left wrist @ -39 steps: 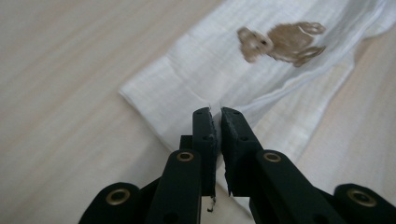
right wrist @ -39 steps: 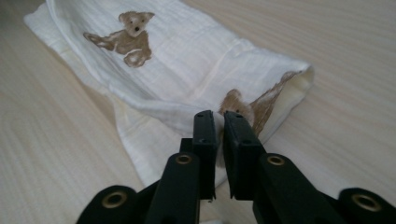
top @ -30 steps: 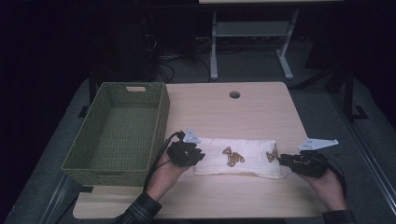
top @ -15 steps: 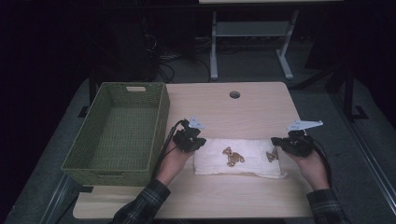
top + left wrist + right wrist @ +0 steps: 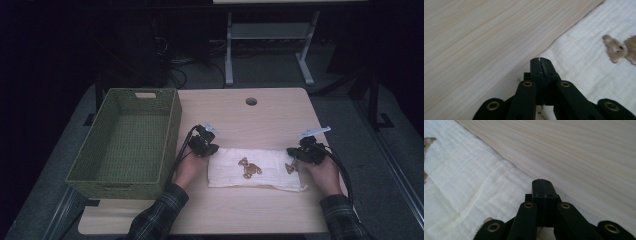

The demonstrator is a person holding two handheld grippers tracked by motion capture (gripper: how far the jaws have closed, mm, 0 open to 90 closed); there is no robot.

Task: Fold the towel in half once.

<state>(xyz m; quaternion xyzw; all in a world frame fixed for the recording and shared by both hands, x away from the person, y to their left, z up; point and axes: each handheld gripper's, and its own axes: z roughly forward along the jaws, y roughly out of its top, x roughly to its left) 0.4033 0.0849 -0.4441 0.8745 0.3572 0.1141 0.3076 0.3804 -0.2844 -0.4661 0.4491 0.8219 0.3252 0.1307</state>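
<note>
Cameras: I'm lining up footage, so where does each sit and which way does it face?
High view: above the person's side, facing forward and down on table, basket; forearms show.
Left gripper view: on left gripper, along shut jaws at cloth edge.
Right gripper view: on right gripper, likewise.
Shared: cloth and tabletop.

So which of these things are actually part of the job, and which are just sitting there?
In use:
white cloth
left gripper, shut on the cloth's edge
right gripper, shut at the other end

Lying about:
green basket
table
</note>
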